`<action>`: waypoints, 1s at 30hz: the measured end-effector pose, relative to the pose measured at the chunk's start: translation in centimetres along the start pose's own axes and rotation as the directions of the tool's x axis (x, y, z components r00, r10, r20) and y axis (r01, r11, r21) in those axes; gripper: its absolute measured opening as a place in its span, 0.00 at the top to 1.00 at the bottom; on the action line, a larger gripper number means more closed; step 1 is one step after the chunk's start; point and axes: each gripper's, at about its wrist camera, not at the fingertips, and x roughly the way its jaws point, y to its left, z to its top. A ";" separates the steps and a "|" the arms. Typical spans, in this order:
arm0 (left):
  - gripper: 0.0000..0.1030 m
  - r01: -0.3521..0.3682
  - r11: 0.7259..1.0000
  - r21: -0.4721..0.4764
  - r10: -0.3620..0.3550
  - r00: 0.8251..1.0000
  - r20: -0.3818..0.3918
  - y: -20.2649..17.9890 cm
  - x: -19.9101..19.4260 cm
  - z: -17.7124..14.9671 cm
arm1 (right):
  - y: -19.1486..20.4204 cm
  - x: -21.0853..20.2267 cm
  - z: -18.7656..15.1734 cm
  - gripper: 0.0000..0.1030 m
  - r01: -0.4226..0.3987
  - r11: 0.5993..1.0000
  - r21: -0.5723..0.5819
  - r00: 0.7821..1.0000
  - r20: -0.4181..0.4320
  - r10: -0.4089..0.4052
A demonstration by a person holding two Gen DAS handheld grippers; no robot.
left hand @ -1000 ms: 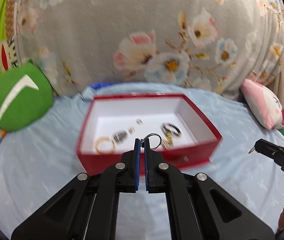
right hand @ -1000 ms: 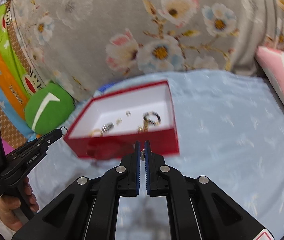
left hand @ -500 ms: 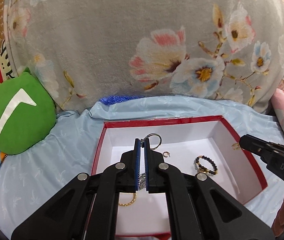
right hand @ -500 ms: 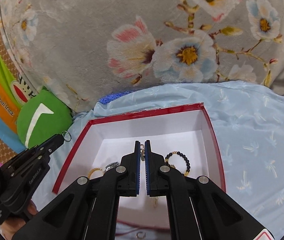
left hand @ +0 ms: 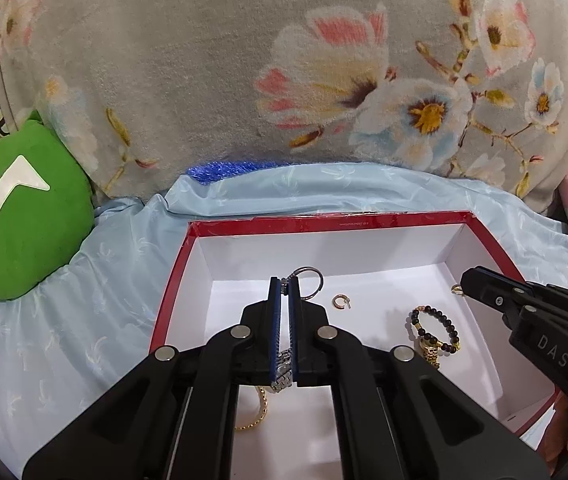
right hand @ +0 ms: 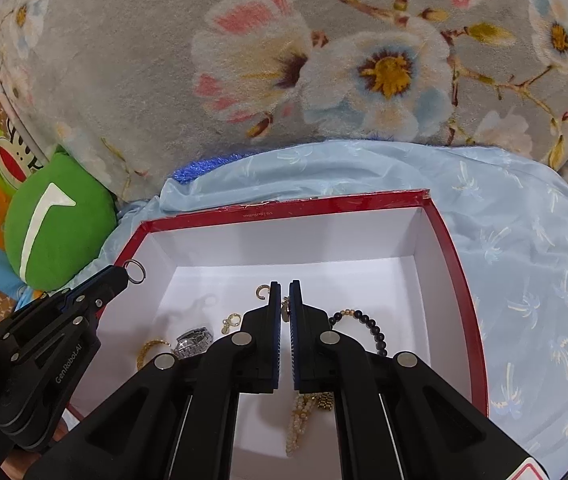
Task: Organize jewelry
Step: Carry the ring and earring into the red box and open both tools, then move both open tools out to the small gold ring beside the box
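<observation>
the silver ring (left hand: 309, 283) sits pinched at the tips of my left gripper (left hand: 284, 280), held over the red box (left hand: 324, 222) — its white floor holds a beaded bracelet (left hand: 434, 326) and a small hoop (left hand: 340, 301). my right gripper (right hand: 284, 283) is clamped on a small gold piece (right hand: 285, 309). readable writing — "das", "genrobot.ai", "frank".

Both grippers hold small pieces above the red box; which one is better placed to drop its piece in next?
Probably the right gripper: its small gold piece hangs over mid-floor of the red box. The left gripper holds its silver ring nearer the box's left wall.
</observation>
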 end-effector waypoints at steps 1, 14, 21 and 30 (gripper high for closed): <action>0.97 0.000 1.000 -0.005 0.000 1.000 -0.001 0.1 0.1 0.0 | 0.1 0.1 0.1 0.96 0.001 1.000 -0.001 1.000 0.000 -0.001; 0.86 -0.021 0.999 -0.041 0.020 1.000 -0.015 1.1 1.7 0.1 | 0.7 1.5 0.0 0.91 0.021 1.000 -0.012 1.000 0.014 -0.020; 0.64 -0.039 0.999 -0.038 0.039 0.999 -0.006 0.8 1.8 0.0 | 0.6 1.5 0.0 0.91 0.019 1.000 -0.008 1.000 0.020 -0.019; 0.64 -0.044 0.999 -0.007 0.044 0.999 0.007 0.4 0.1 -0.2 | 0.9 -1.7 -1.1 0.91 -0.029 1.000 0.009 0.998 0.048 0.029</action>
